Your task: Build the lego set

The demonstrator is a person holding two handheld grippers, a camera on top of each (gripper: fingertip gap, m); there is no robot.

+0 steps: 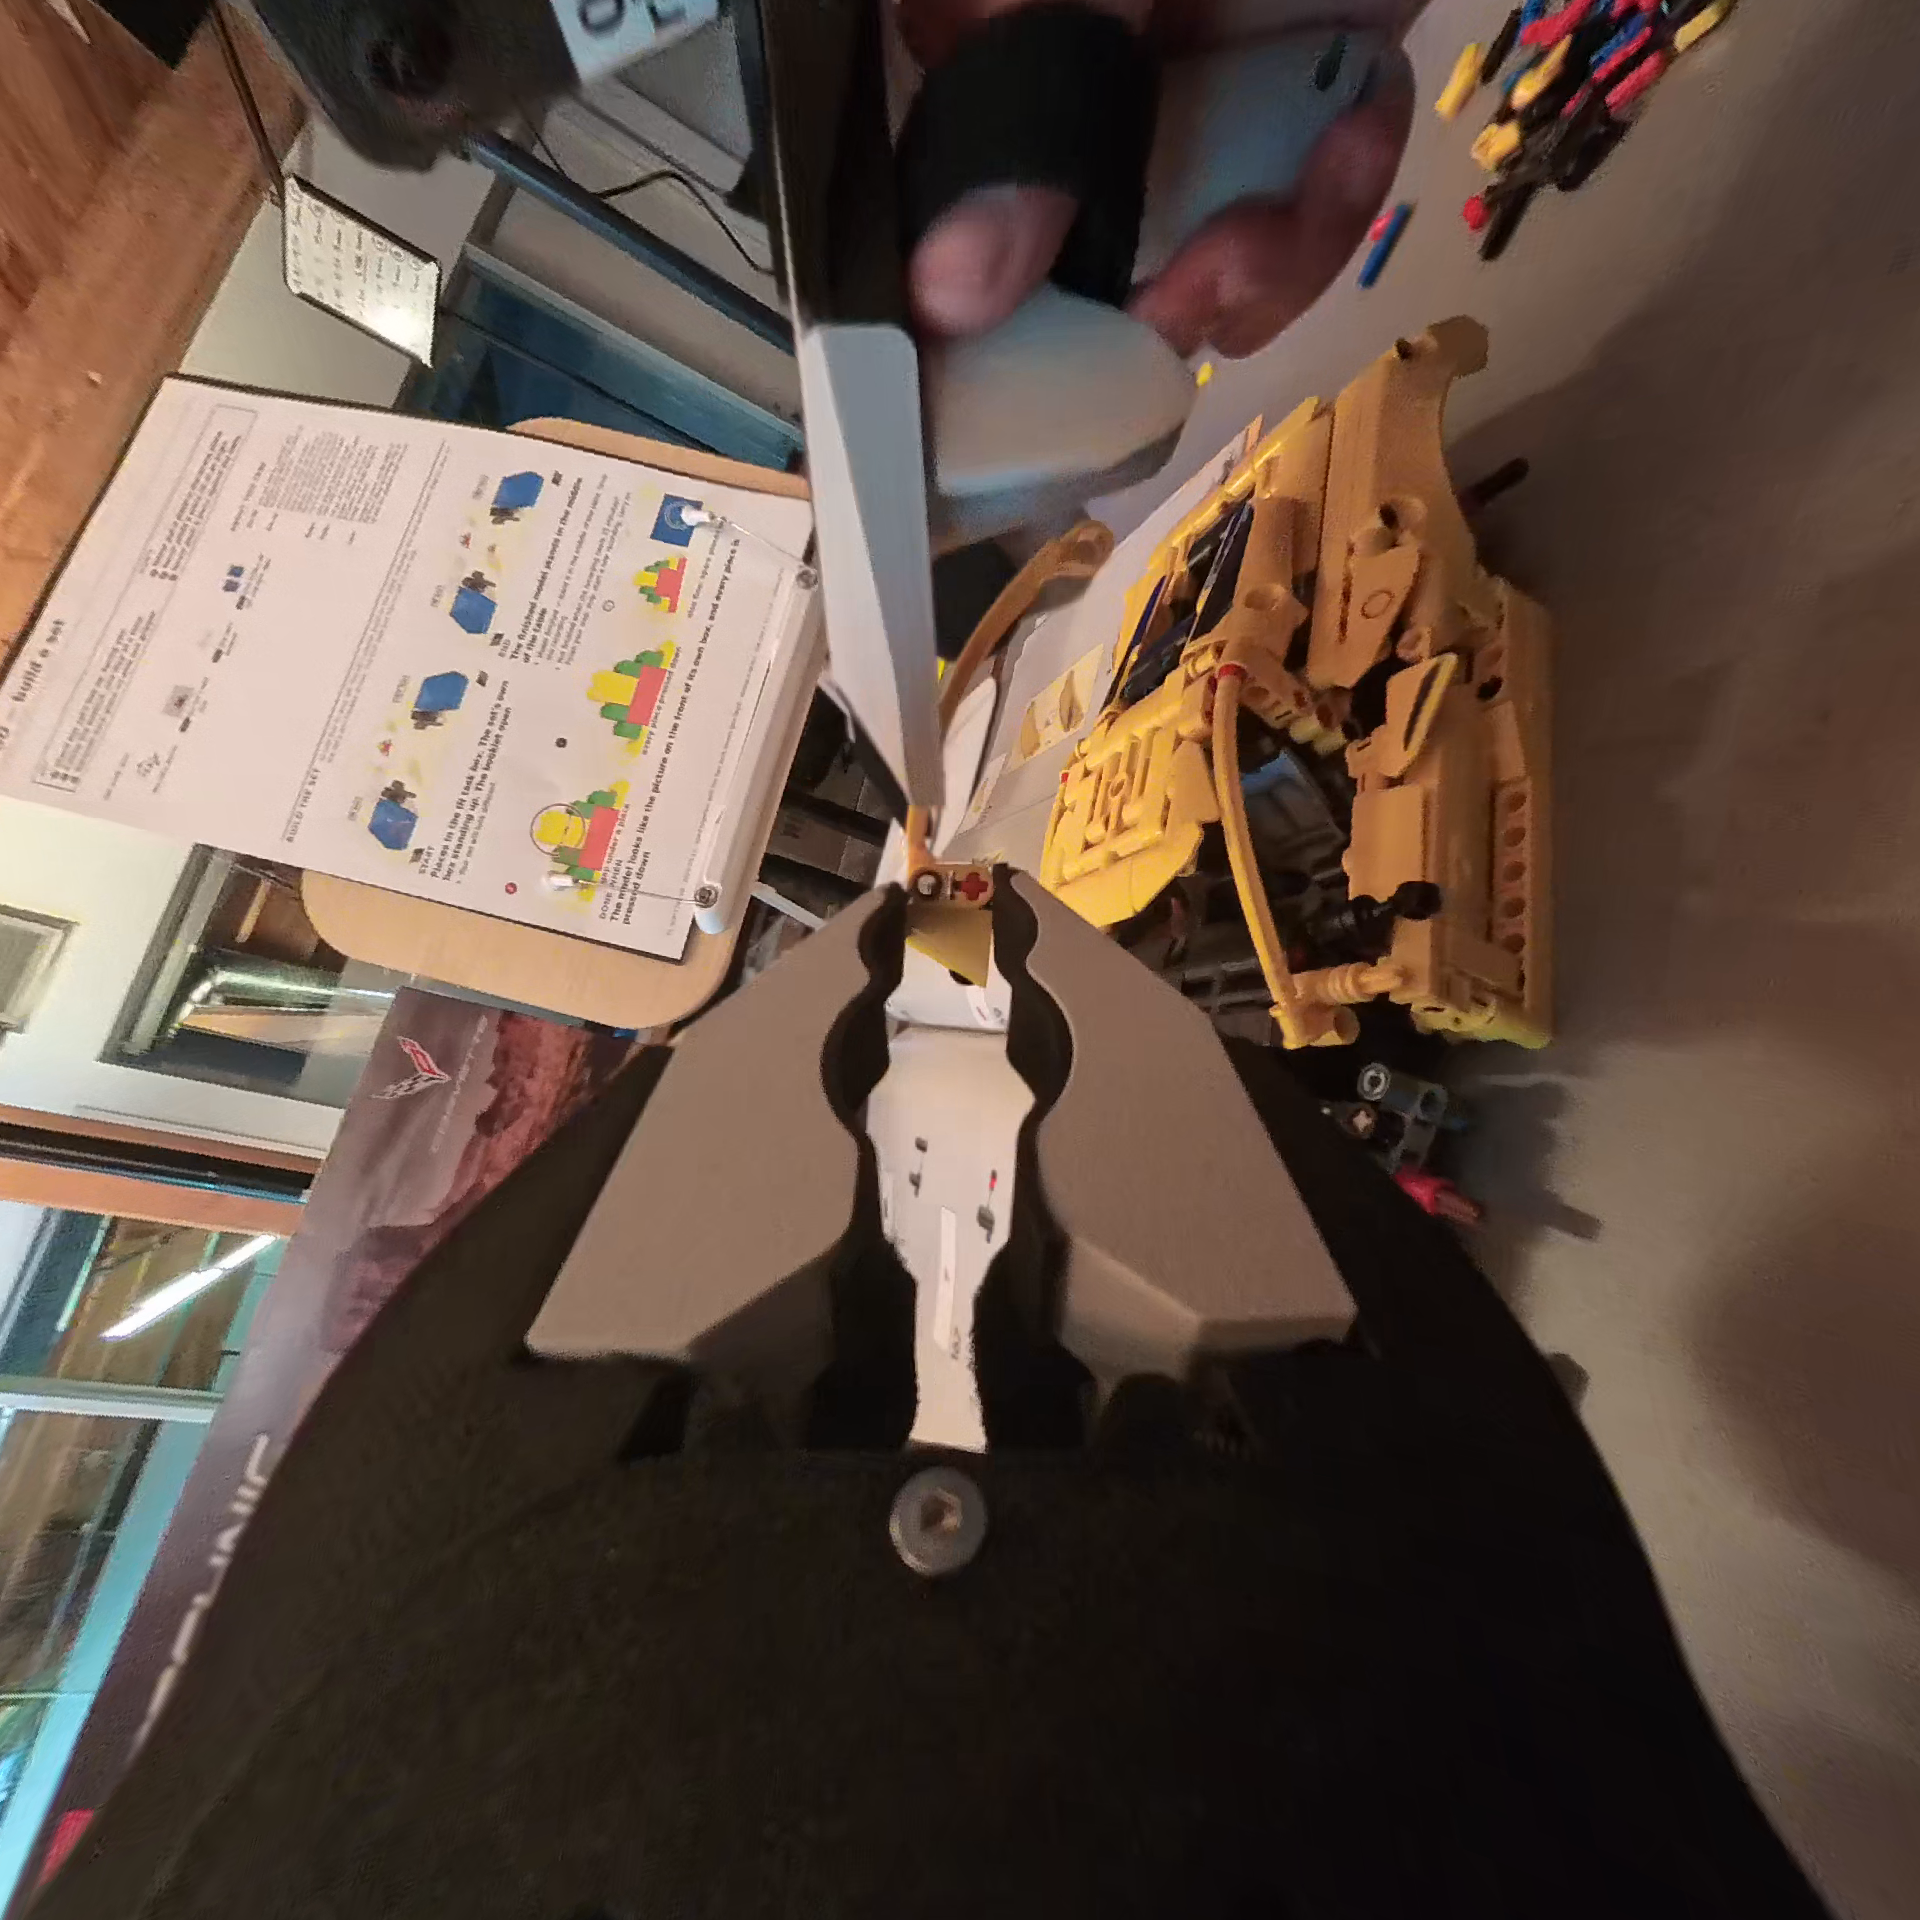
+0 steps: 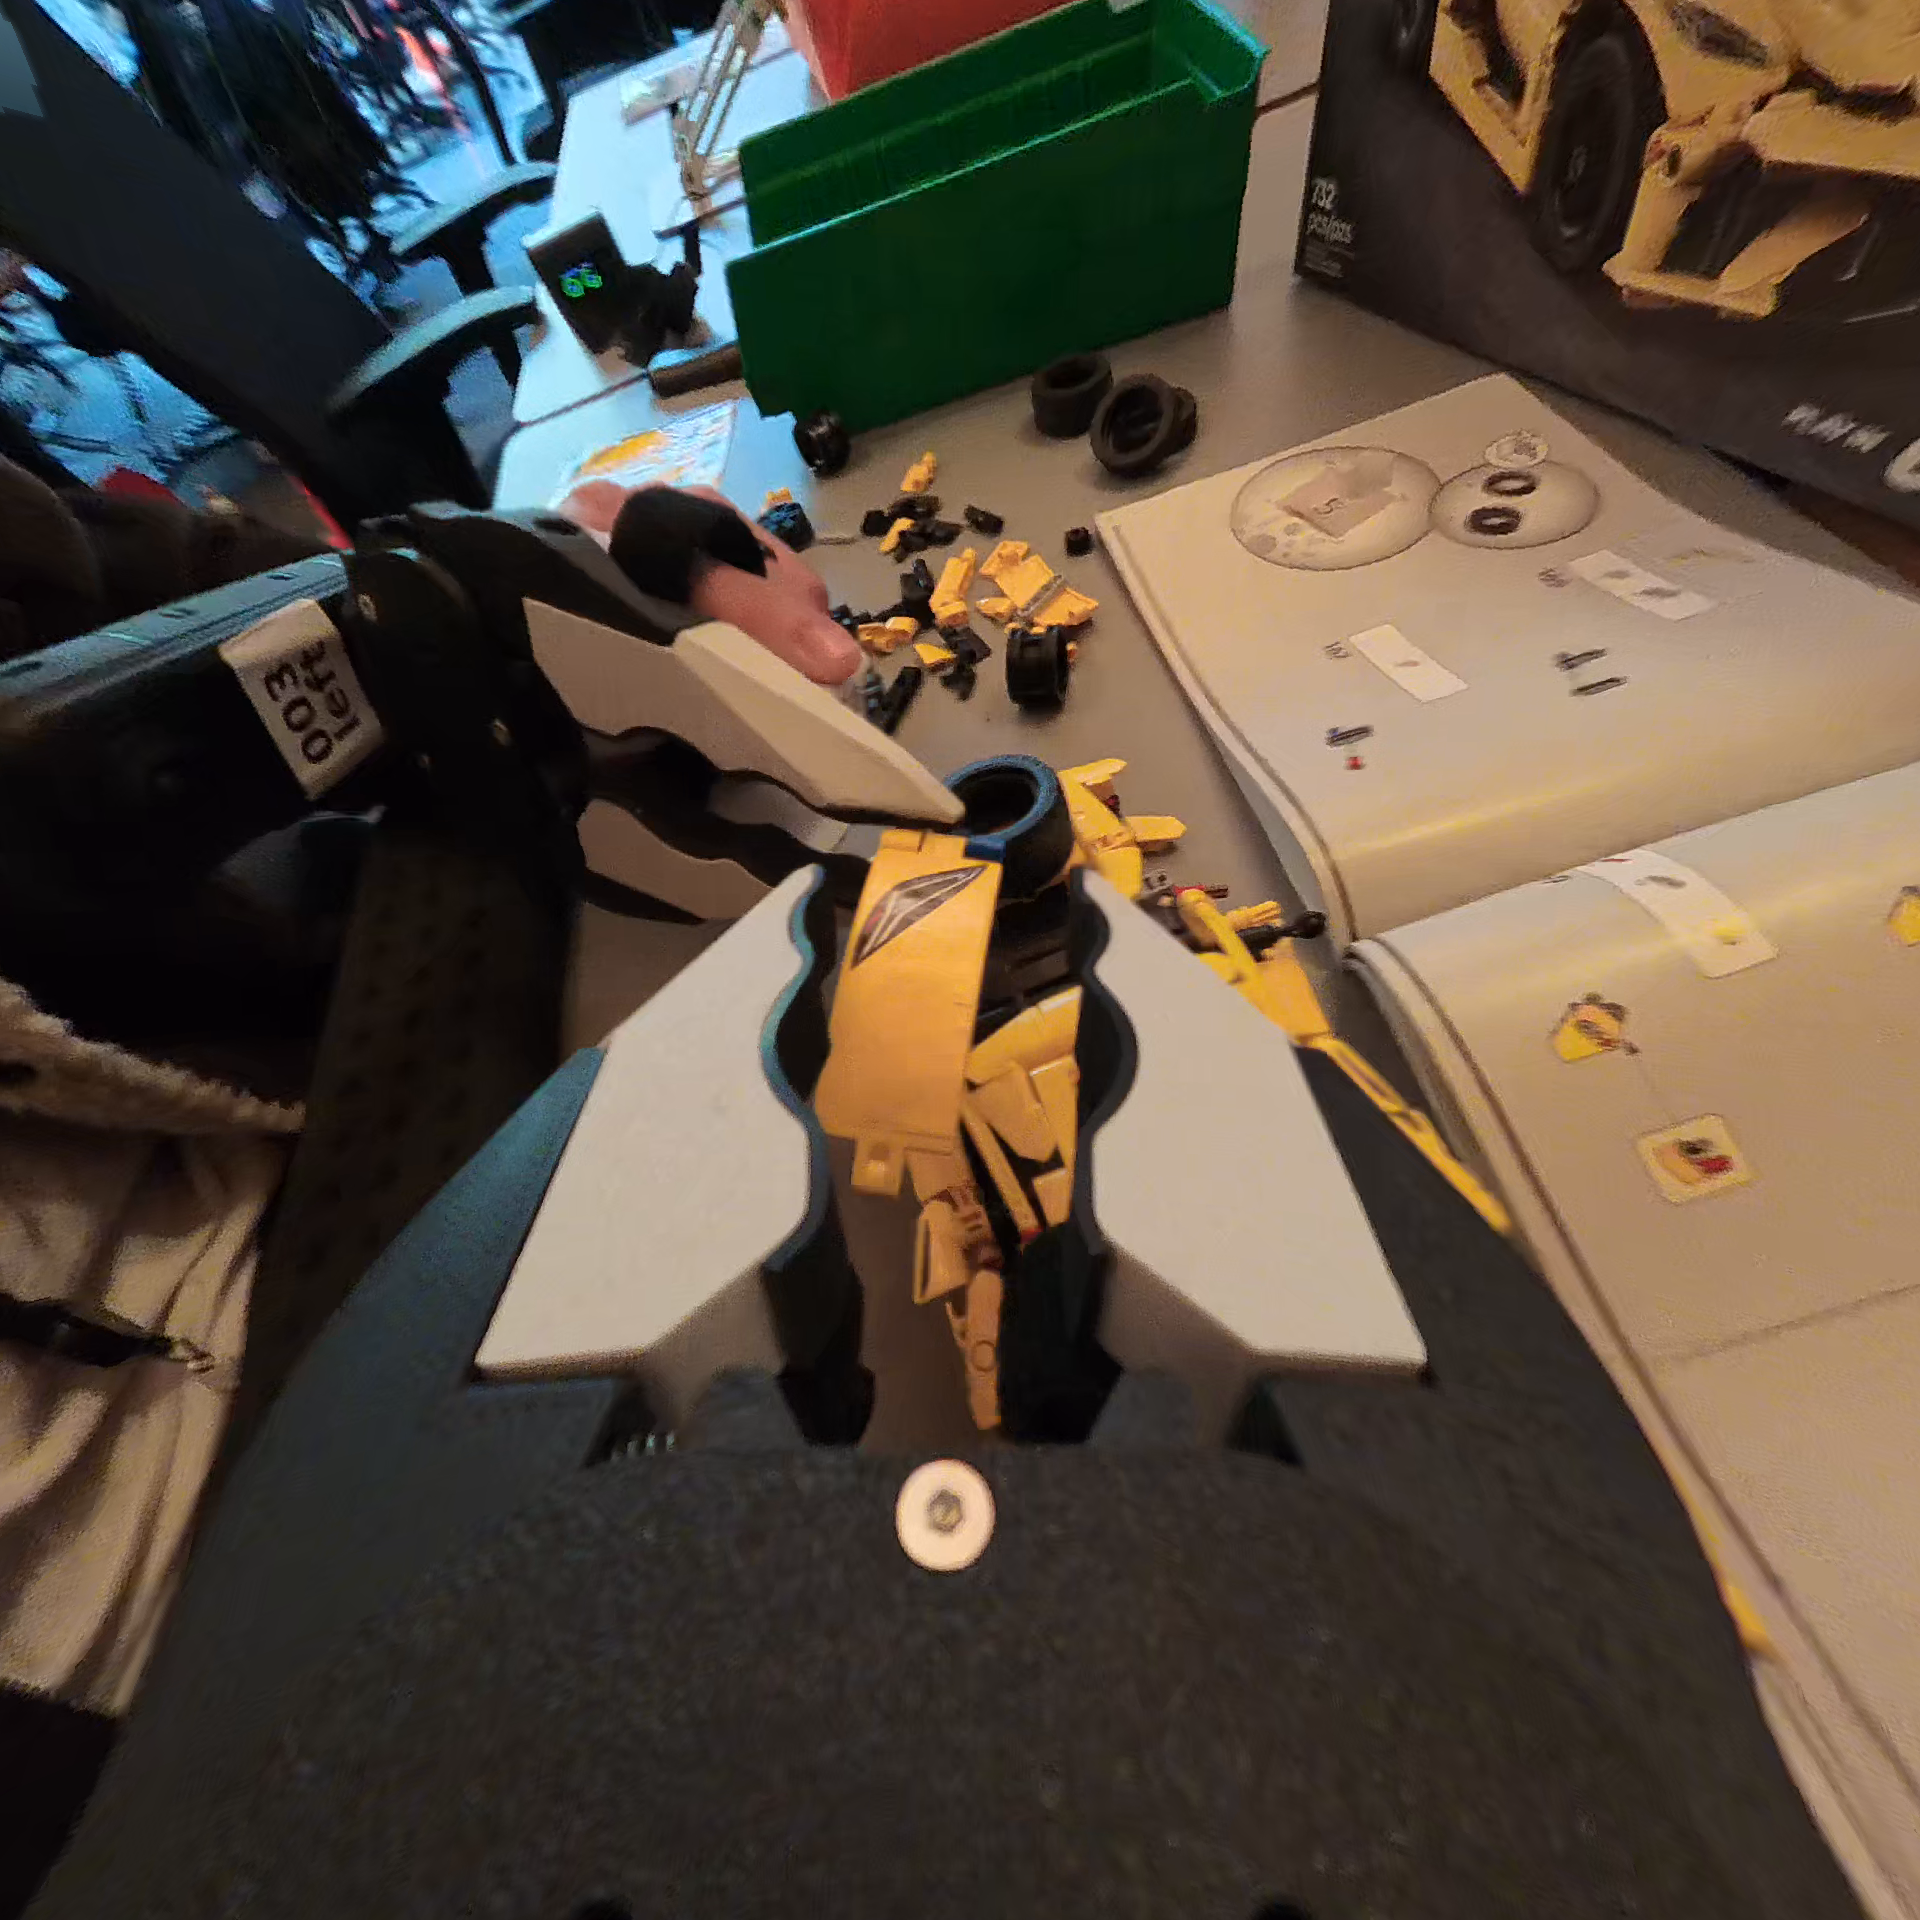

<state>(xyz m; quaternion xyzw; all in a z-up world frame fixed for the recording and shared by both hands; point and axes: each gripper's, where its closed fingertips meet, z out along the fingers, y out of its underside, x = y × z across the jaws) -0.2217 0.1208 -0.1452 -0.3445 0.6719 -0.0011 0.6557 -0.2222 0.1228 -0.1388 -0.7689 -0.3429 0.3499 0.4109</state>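
A: Your left tongs [image 1: 951, 894] are clamped on a small yellow piece [image 1: 948, 914]; your right tongs [image 2: 951, 904] grip the yellow subassembly [image 2: 920, 997] mid-air.

B: Probably steadying it for joining. The car body [image 1: 1340, 727] waits on the counter [image 1: 1714, 935].

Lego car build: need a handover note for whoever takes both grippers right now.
Left gripper: shut on a small yellow piece, tips right at the yellow car assembly.
Right gripper: fingers apart on either side of that assembly; I cannot tell if it really grips it.
Things: loose parts and tyres lie on the table beyond; the booklet is open to the right.
Done: body partly built.
Left: probably seat the held piece, then fit the remaining parts and tyres.
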